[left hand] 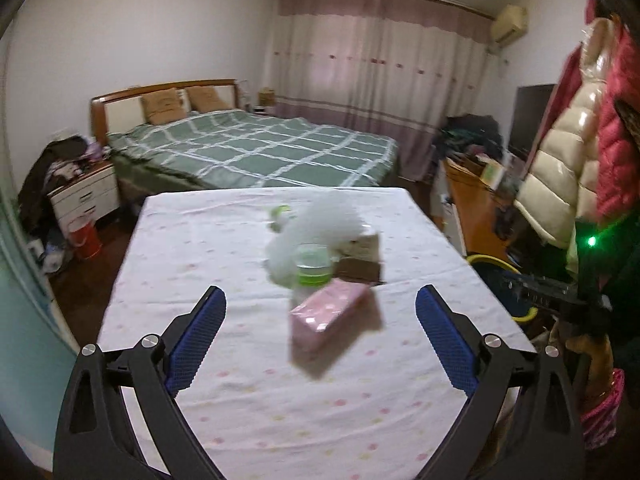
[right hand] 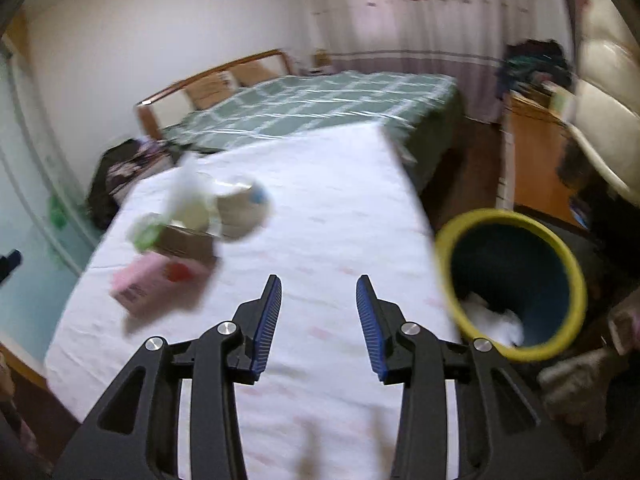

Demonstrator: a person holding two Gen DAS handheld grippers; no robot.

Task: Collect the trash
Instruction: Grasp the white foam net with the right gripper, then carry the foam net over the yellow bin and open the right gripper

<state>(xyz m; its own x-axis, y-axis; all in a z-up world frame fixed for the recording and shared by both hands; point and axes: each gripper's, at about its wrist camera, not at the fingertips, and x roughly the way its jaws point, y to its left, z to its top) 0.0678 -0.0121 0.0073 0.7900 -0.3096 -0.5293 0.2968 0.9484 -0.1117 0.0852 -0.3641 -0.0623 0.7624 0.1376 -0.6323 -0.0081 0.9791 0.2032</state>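
A pile of trash lies on the table's white dotted cloth: a pink tissue pack, a clear bottle with a green cap, a brown carton and white crumpled plastic. My left gripper is open, its fingers either side of the pink pack and nearer the camera. My right gripper is open and empty over the cloth. In the right wrist view the pink pack and the pile lie to its left. A yellow-rimmed bin with white waste inside stands off the table's right edge.
A green checked bed stands beyond the table. A nightstand and red bucket are at left. An orange desk and hanging coats are at right. The bin's rim shows by the table's right edge.
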